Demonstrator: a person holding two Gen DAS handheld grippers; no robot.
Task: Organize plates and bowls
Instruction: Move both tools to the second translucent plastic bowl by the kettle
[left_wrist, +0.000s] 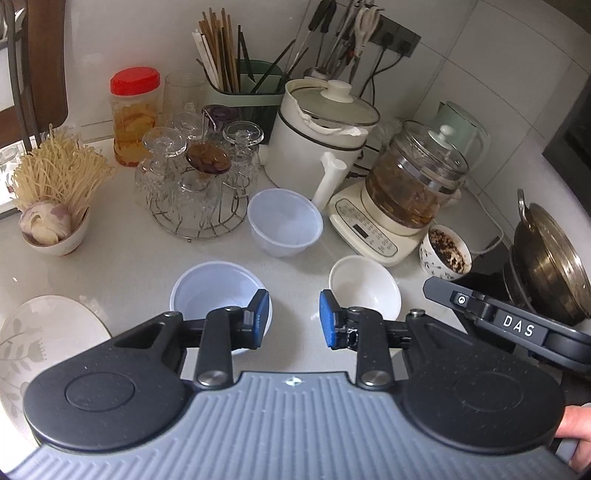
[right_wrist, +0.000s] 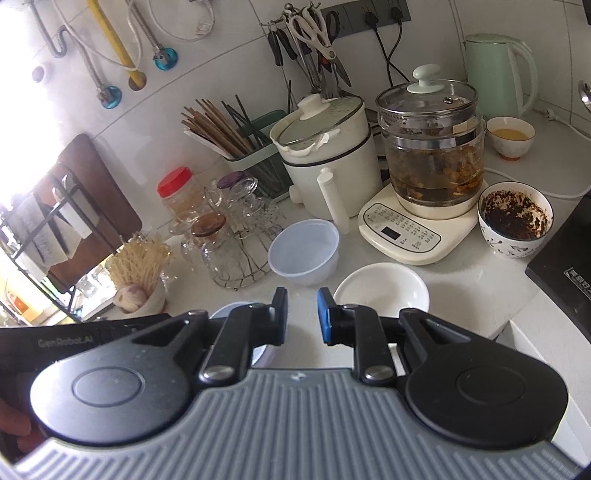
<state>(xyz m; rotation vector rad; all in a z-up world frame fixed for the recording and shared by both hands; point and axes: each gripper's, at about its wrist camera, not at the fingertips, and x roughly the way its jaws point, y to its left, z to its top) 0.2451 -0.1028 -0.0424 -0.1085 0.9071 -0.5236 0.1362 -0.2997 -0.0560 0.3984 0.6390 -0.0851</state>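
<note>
In the left wrist view my left gripper (left_wrist: 293, 321) is open and empty above the white counter. Its left finger overlaps a translucent plastic bowl (left_wrist: 214, 291). A white ceramic bowl (left_wrist: 364, 286) sits just past its right finger. A second plastic bowl (left_wrist: 284, 221) stands farther back, and a floral plate (left_wrist: 40, 336) lies at the left edge. My right gripper (right_wrist: 303, 315) is shut with only a narrow gap and holds nothing. It hovers between the near plastic bowl (right_wrist: 236, 308), mostly hidden, and the white bowl (right_wrist: 382, 291). The far plastic bowl (right_wrist: 303, 251) lies ahead.
Behind the bowls stand a wire rack of glasses (left_wrist: 195, 184), a white cooker (left_wrist: 317, 136), a glass kettle on its base (left_wrist: 410, 184) and a chopstick holder (left_wrist: 243, 88). A dirty patterned bowl (left_wrist: 445, 254) and a wok (left_wrist: 550, 269) sit right. A bowl of mushrooms (left_wrist: 55, 206) is left.
</note>
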